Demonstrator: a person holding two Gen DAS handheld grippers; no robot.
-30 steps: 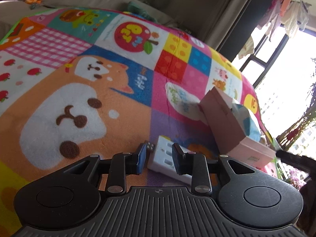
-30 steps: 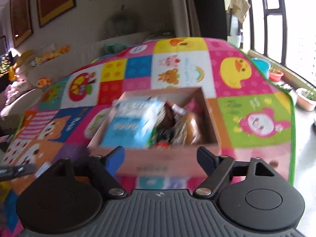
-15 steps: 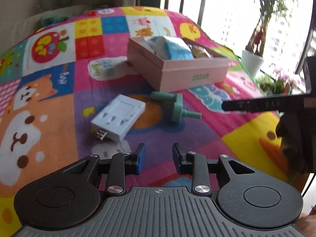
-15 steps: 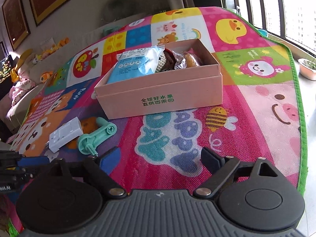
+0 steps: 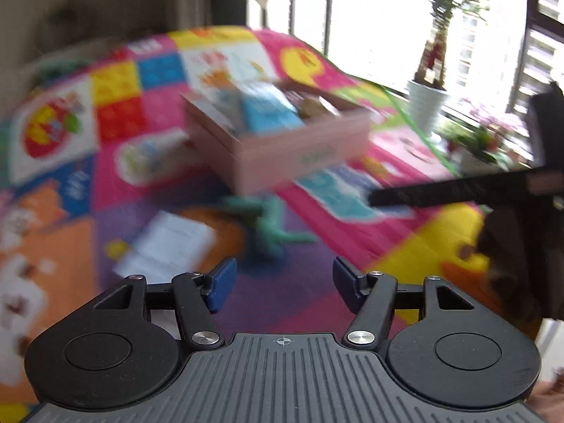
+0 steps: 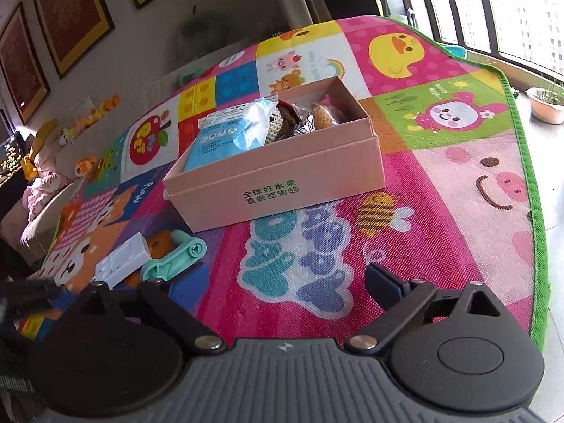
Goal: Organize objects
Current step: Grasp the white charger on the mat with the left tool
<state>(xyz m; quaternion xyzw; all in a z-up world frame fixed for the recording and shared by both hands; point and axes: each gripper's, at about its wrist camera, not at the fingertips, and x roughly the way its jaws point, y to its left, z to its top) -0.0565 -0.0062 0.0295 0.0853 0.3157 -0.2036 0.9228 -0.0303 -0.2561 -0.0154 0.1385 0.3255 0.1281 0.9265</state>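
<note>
A pink open box (image 6: 282,190) sits on the colourful play mat (image 6: 458,211), holding a blue packet (image 6: 225,134), a crochet toy (image 6: 278,123) and wrapped snacks. Left of it lie a white socket block (image 6: 123,261) and a green plastic tool (image 6: 176,257). My right gripper (image 6: 285,282) hovers in front of the box, jaws opening wide with nothing between them. In the blurred left wrist view the box (image 5: 282,148), socket block (image 5: 165,243) and green tool (image 5: 271,225) lie ahead. My left gripper (image 5: 282,276) is above the mat, jaws opening and empty.
The right gripper's black finger (image 5: 458,190) reaches in from the right in the left wrist view. A potted plant (image 5: 426,105) stands by the window. The mat's green edge (image 6: 528,211) borders bare floor with a flower pot (image 6: 546,105). Plush toys (image 6: 46,148) line the far left.
My left gripper swung round from the socket block to face the box, and its shut jaws have parted. My right gripper pulled back and lower from the box, jaws spreading wider.
</note>
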